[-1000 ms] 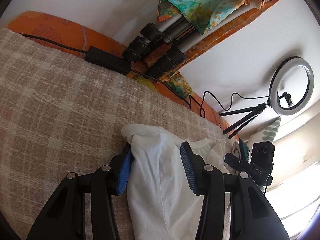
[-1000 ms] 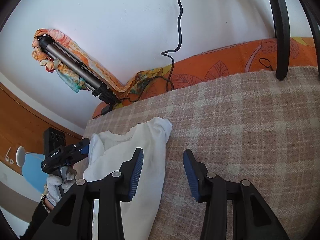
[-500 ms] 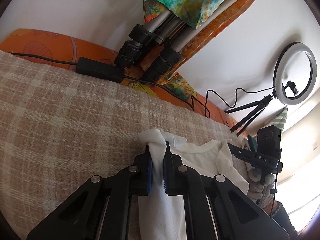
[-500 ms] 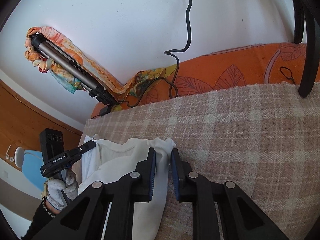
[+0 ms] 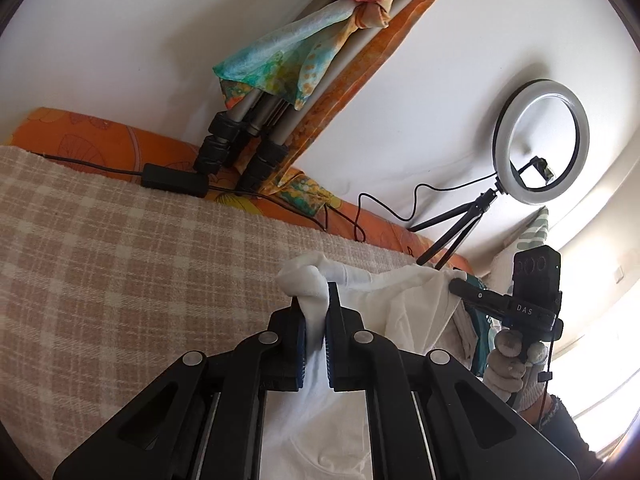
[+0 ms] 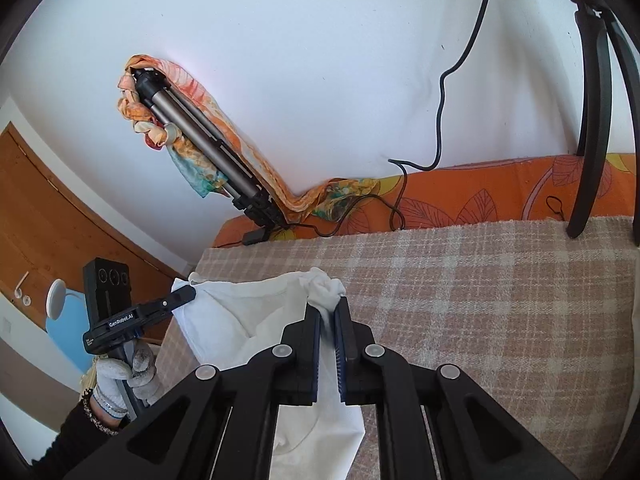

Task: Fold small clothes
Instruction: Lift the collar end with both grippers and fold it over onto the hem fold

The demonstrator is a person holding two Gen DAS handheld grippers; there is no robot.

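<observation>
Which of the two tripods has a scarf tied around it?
The large grey tripod leaning on the wall; the small black tripod carries a ring light instead.

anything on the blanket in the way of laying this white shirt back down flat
Nothing visible does. Both grippers, left and right, are shut on the white shirt, and the plaid blanket ahead looks bare; the tripod and cables sit beyond its far edge.

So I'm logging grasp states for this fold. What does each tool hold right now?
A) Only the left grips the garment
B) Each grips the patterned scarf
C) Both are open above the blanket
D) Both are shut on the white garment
D: the left tool and the right tool each pinch a bunched corner of the white garment, stretched between them.
</observation>
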